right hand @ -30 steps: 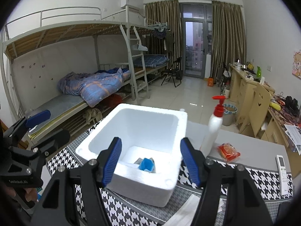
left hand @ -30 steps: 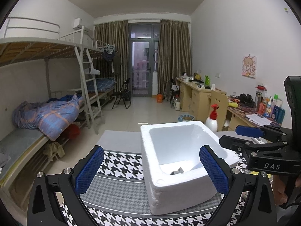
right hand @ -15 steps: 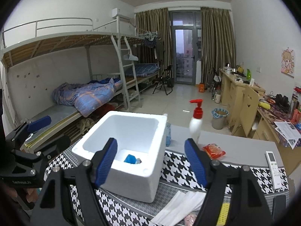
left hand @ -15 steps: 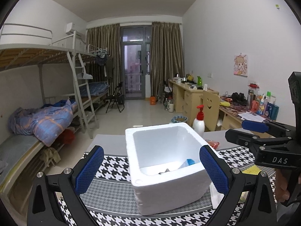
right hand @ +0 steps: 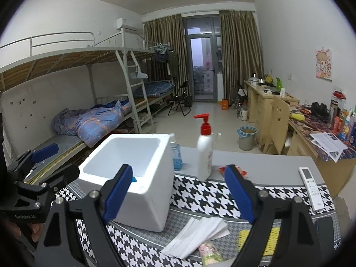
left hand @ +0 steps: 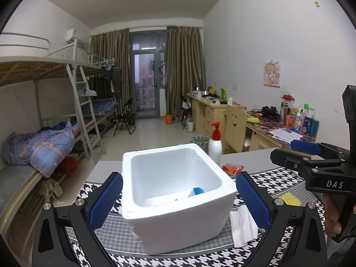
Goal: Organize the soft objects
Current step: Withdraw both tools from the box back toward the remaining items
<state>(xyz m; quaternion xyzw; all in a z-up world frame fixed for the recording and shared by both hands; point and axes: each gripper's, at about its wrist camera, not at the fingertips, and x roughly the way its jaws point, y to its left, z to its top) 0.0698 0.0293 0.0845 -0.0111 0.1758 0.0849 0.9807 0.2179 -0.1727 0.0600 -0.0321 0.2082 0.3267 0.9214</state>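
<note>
Now, at your far left stand the bunk beds (right hand: 93, 120). On the houndstooth tabletop (right hand: 200, 195), your left tool (left hand: 178, 202) gapes either side of the foam box (left hand: 178, 200), not pressing it. Folded white cloths (right hand: 198, 233) lie right of the box. Your right tool (right hand: 178, 195) has just been opening, nothing between its jaws. Desks (right hand: 267, 106) line the right wall.

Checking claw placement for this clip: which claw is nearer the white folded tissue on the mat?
Right. The right claw hangs just over the tissue, nothing between its fingers. The left claw faces the foam box, tissue off to its right.
</note>
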